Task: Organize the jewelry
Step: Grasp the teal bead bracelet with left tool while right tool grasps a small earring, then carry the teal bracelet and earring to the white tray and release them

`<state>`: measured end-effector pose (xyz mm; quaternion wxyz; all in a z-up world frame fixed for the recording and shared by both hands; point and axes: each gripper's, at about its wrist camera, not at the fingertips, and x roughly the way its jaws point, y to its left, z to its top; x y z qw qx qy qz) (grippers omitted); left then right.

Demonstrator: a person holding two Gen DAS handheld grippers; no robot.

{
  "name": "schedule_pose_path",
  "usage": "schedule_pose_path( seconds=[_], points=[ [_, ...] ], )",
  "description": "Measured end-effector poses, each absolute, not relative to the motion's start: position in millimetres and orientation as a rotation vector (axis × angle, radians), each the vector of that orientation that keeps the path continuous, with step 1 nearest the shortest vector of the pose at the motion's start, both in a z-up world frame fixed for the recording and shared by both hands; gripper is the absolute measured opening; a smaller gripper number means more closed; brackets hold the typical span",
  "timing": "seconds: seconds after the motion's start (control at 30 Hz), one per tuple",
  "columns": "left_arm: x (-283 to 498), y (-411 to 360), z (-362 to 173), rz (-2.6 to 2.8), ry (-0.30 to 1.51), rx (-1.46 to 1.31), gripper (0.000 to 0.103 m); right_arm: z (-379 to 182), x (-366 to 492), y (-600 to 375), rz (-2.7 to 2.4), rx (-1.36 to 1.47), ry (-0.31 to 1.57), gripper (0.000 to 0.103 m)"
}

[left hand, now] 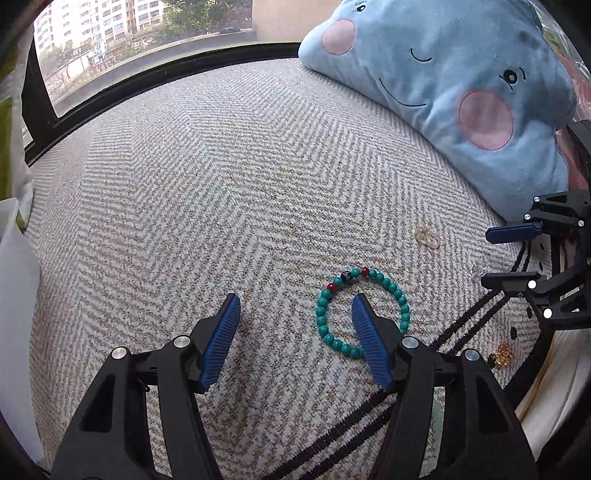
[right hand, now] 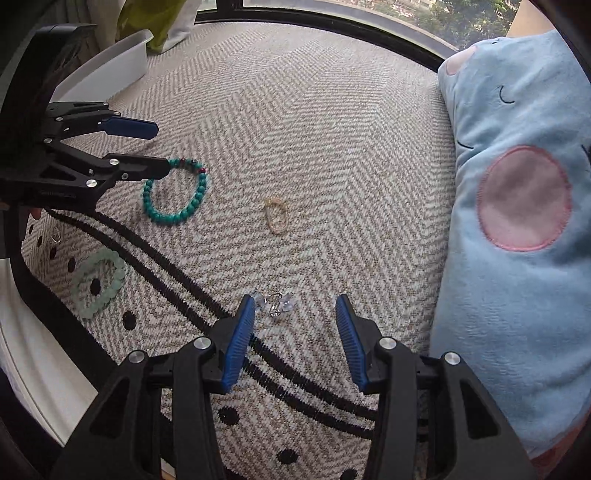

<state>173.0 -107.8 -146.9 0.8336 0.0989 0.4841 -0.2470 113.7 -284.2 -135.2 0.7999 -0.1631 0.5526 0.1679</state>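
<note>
The left gripper (left hand: 295,306) is spread wide with nothing held, its right finger parked inside the turquoise bead bracelet (left hand: 364,312), which is laid flat on the herringbone rug (left hand: 207,206). The right gripper (right hand: 295,308) is also held open and empty, with clear earrings (right hand: 277,304) seen just past its left finger.

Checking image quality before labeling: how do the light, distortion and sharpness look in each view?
Left wrist view: soft daylight from the window, strong fisheye bending, teal bead bracelet sharp. Right wrist view: same even light, no harsh glare, clear earrings hard to resolve against the herringbone rug, dark vignette at corners.
</note>
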Motion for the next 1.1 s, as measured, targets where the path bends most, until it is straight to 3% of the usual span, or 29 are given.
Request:
schedule_pose_path(
  seconds=[0.27,0.37,0.43,0.57,0.67,1.1],
  points=[
    [173,-118,-153,-0.524,1.005,0.262,0.062,-145,119,-277,0.367,-0.35,1.199,0.041],
    [175,-126,-156,-0.522,0.987,0.275,0.044,-141,122,-279,0.38,-0.343,1.205,0.036],
    [178,-126,-156,-0.524,0.985,0.268,0.022,-141,123,-279,0.389,-0.343,1.208,0.032],
    [178,-125,-155,-0.559,0.989,0.262,0.006,-141,120,-277,0.402,-0.34,1.213,0.028],
    [180,-122,-154,-0.558,1.0,0.241,0.006,-140,119,-276,0.413,-0.343,1.214,0.022],
    [178,-114,-149,-0.557,0.996,0.227,0.006,-140,122,-279,0.409,-0.308,1.216,0.021]
  ],
)
